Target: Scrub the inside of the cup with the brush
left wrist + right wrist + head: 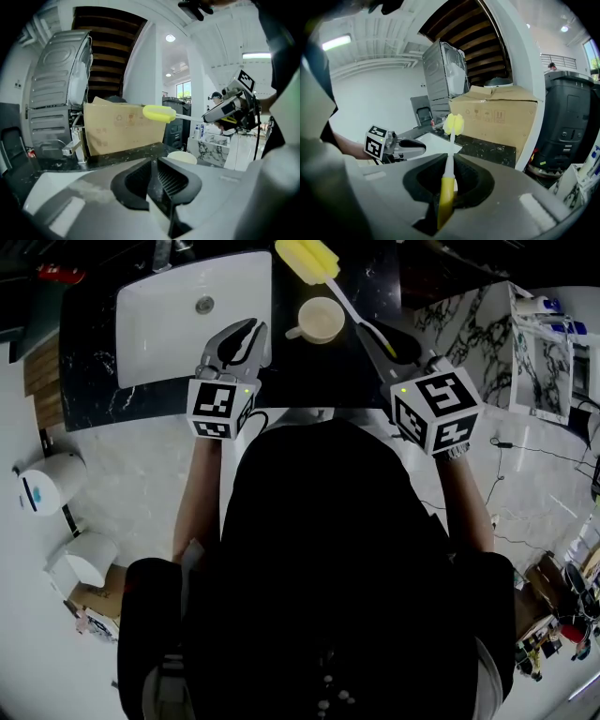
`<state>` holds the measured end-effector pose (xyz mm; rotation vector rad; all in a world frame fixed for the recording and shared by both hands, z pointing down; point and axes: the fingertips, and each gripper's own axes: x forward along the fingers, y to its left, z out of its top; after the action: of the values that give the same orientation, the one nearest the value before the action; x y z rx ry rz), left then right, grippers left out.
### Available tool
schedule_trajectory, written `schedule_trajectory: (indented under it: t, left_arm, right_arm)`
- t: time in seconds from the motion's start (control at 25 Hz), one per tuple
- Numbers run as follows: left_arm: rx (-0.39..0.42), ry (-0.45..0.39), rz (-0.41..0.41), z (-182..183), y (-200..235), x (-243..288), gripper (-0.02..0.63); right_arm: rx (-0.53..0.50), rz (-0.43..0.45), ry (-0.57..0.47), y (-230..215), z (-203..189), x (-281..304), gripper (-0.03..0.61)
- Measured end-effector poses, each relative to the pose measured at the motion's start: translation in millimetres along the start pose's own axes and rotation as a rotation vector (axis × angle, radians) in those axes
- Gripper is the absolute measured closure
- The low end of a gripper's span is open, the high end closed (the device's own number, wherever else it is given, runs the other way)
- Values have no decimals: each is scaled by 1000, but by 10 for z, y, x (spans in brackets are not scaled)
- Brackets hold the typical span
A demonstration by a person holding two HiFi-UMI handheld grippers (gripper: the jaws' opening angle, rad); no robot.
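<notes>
Cup (320,320) on counter (302,373); right hand-held gripper (449,176) pinching brush (453,124); left hand-held gripper (155,180) pressed together, empty

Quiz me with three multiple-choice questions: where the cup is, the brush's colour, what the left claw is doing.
1. Where is the cup? A on the dark counter beside the sink; B inside the sink; C in a claw.
2. What colour is the brush head? A blue; B yellow; C red.
3. The left claw is: A gripping the cup; B wide open; C shut, empty.
Answers: A, it stands on the counter next to the sink; B, plainly yellow; C, its jaws meet with nothing between.
</notes>
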<state>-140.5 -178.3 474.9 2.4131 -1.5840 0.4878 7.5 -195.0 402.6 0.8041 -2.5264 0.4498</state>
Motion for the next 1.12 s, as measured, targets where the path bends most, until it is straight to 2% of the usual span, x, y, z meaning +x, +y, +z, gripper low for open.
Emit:
schedule_trajectory:
  t: [0.12, 0.28, 0.52, 0.72, 0.92, 1.12]
  left_arm:
    - [-14, -15, 41, 113, 58, -16, 612]
    - [-56, -80, 44, 446, 45, -46, 612]
    - [13, -166, 32, 1027, -21, -79, 612]
    - [-8, -225, 30, 1291, 0, -137, 612]
    - [35, -277, 25, 1585, -56, -229, 612]
    - [6, -339, 39, 1855, 5, -336, 612]
  right_arm:
    - [7, 2, -16, 53, 45, 17, 538]
    - [-1, -5, -51, 87, 148, 21, 538]
    - [-11, -37, -138, 53, 446, -36, 538]
    - [-26, -66, -206, 3, 717, -130, 537]
    - [-25, -105, -276, -99, 935, -277, 537]
    - [-21, -123, -347, -109, 1137, -398, 537]
